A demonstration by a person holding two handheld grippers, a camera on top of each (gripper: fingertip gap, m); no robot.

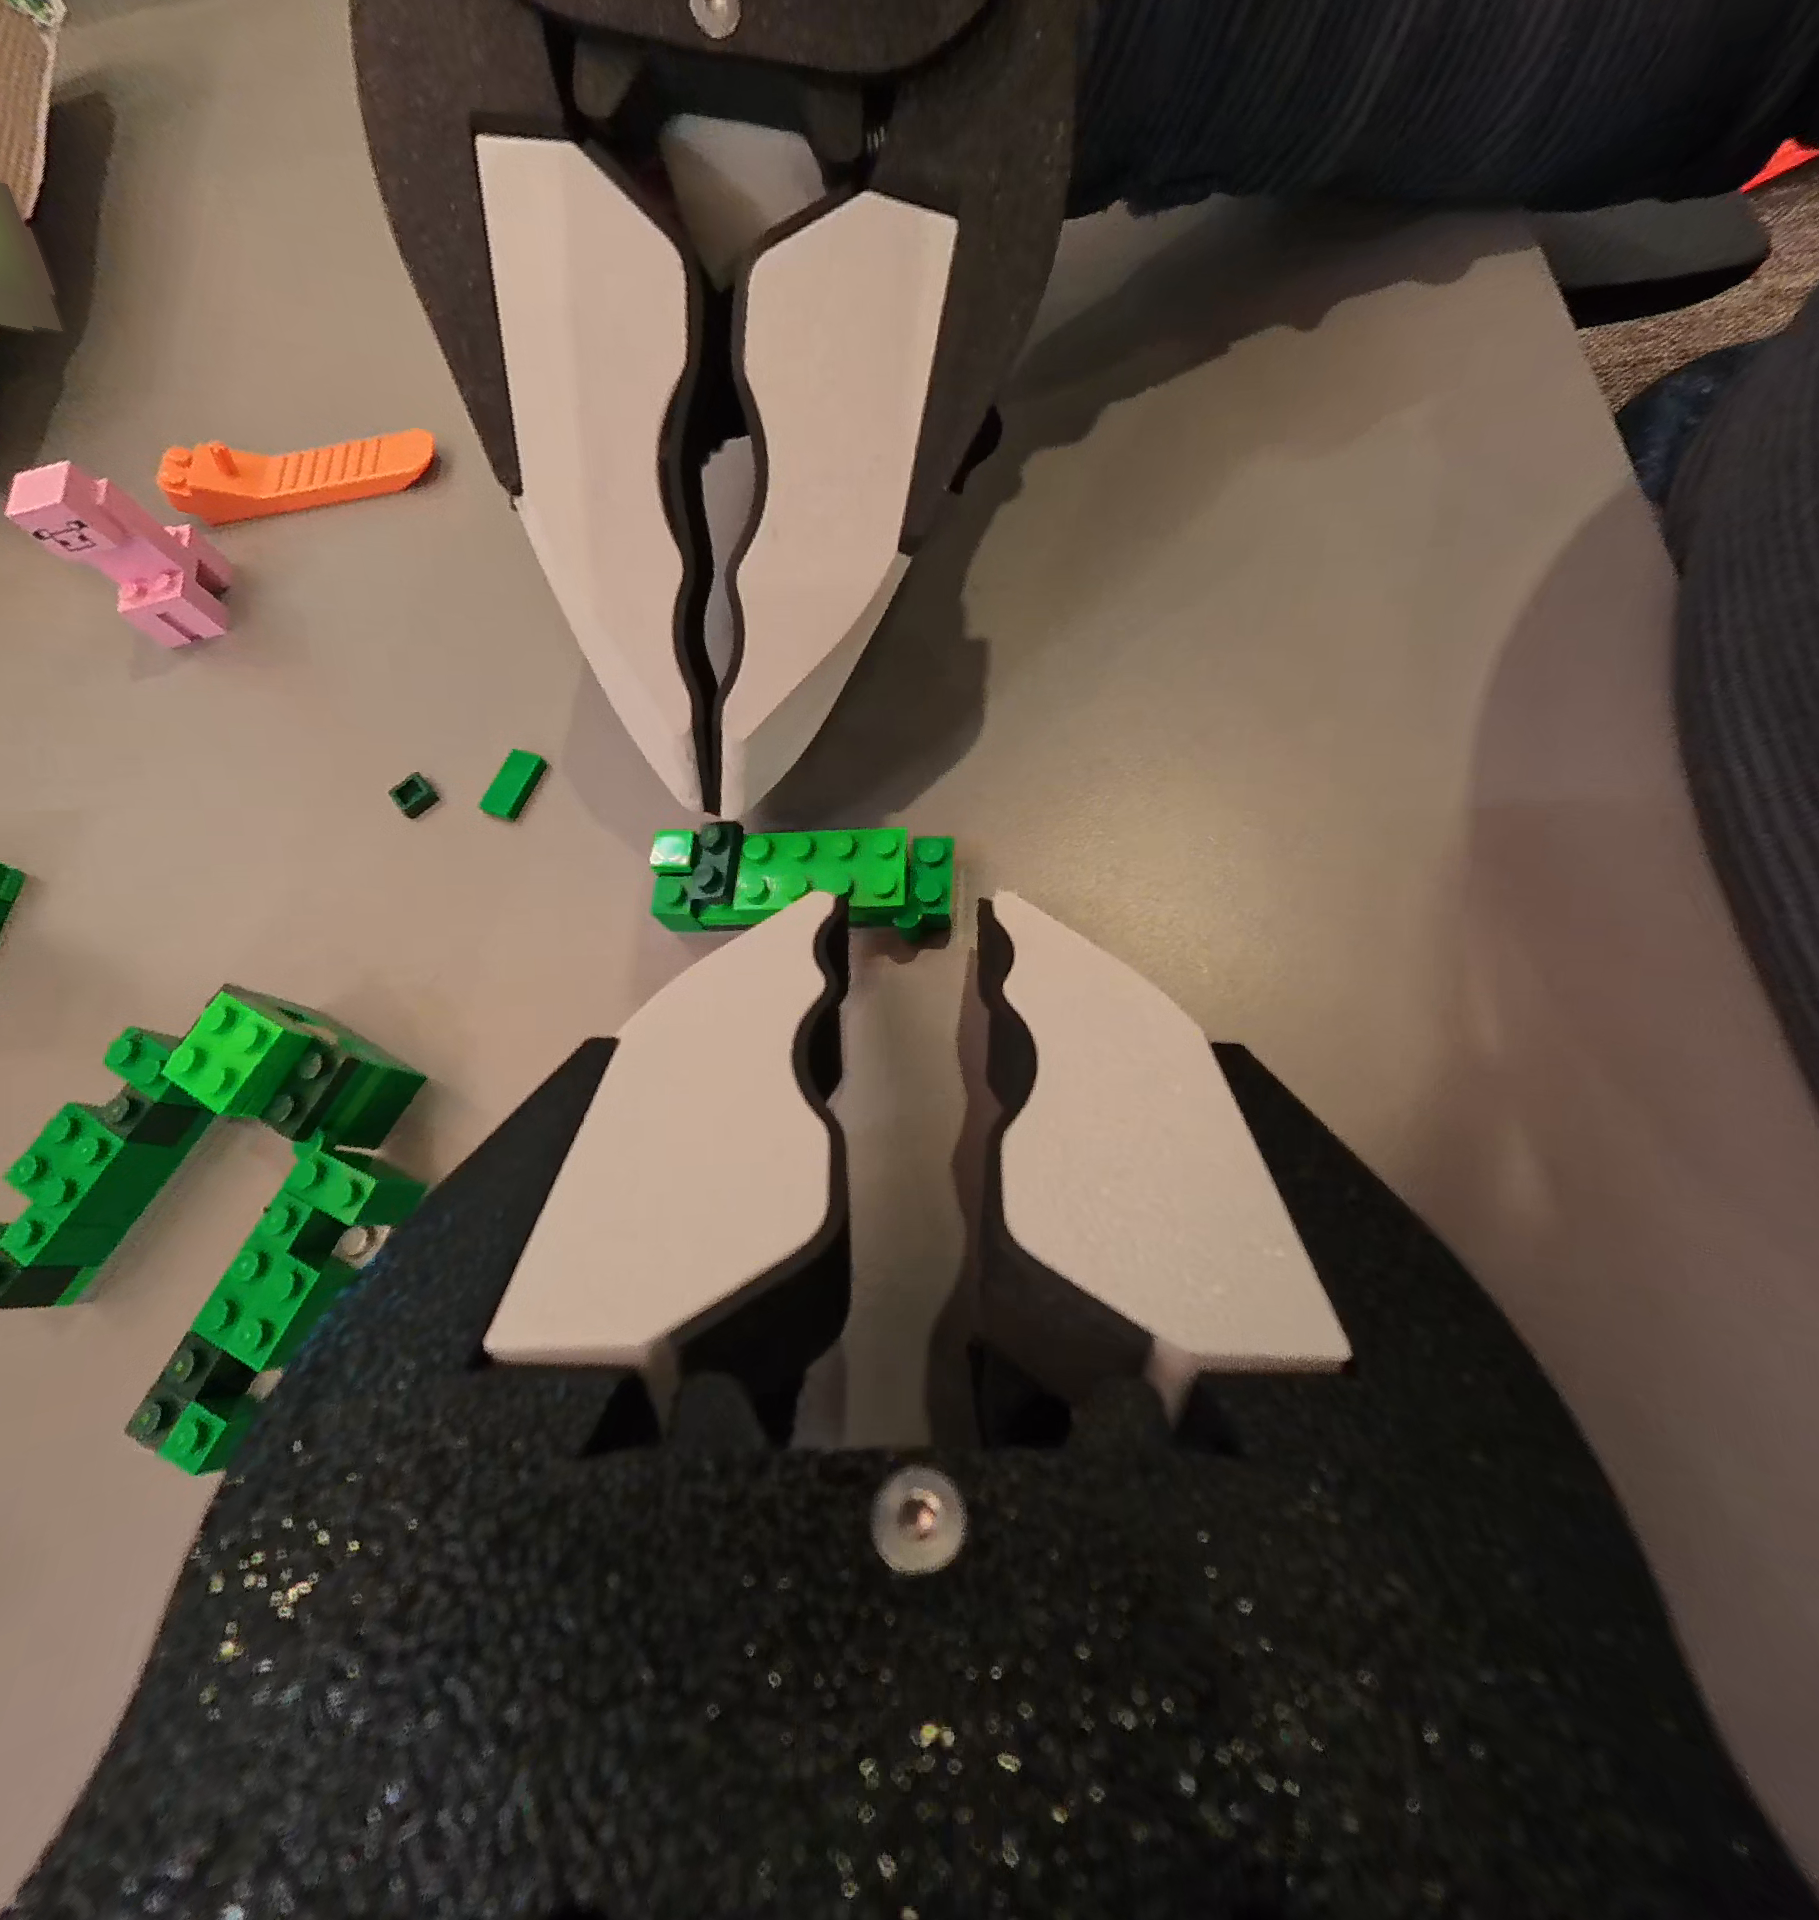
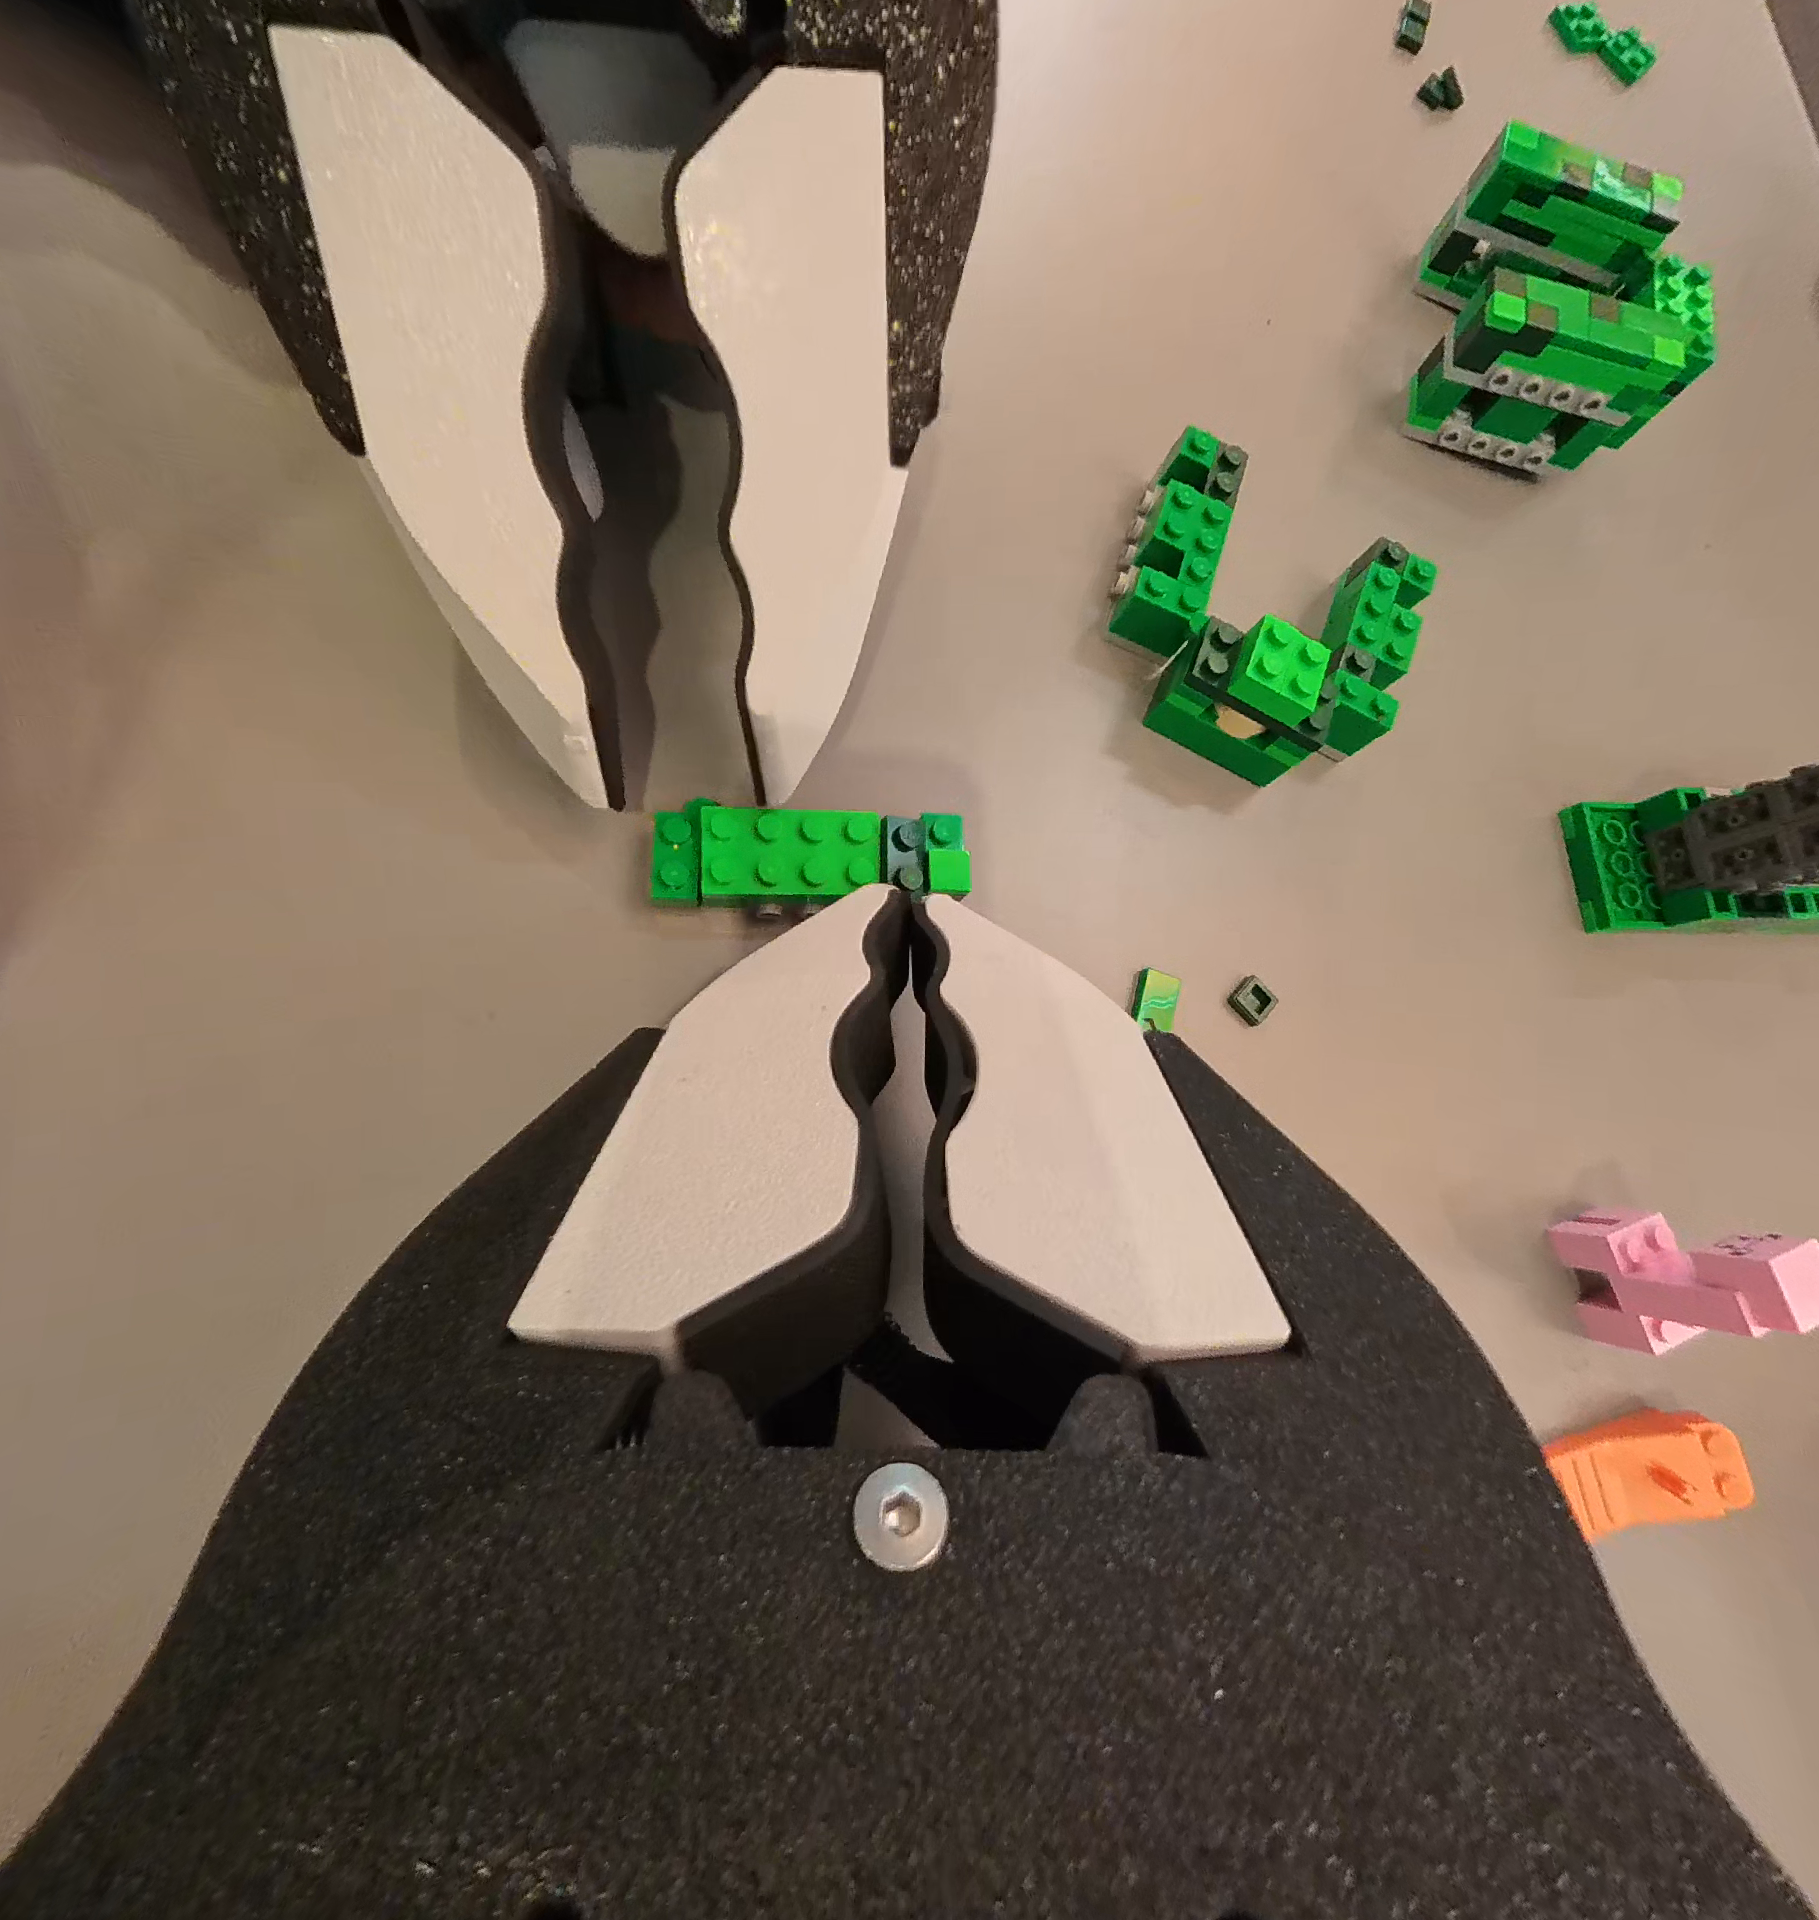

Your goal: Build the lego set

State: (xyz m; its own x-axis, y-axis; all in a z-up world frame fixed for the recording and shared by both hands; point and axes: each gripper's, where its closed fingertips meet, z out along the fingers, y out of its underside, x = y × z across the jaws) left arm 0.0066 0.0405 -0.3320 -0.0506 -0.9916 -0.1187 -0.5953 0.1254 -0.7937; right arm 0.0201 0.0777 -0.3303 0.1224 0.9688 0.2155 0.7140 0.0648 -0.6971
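A small green brick strip (image 1: pixel 801 878) lies flat on the grey surface (image 1: pixel 1248 727) at the centre of both frames, between the two grippers. The left gripper (image 1: pixel 910 909), at the bottom of the left wrist view, has its fingers spread, and their tips reach the strip's near edge. The right gripper (image 2: pixel 910 902), at the bottom of the right wrist view, has its fingers pressed together, with the tip against the dark green plate (image 2: pixel 910 847) at the strip's end. The strip looks light, rigid and smooth-sided, so it would likely skid if pushed. Its long side walls seem the best hold, while the small stacked plates may pop off. Larger green assemblies (image 2: pixel 1269 644) sit in the right part of the right wrist view.
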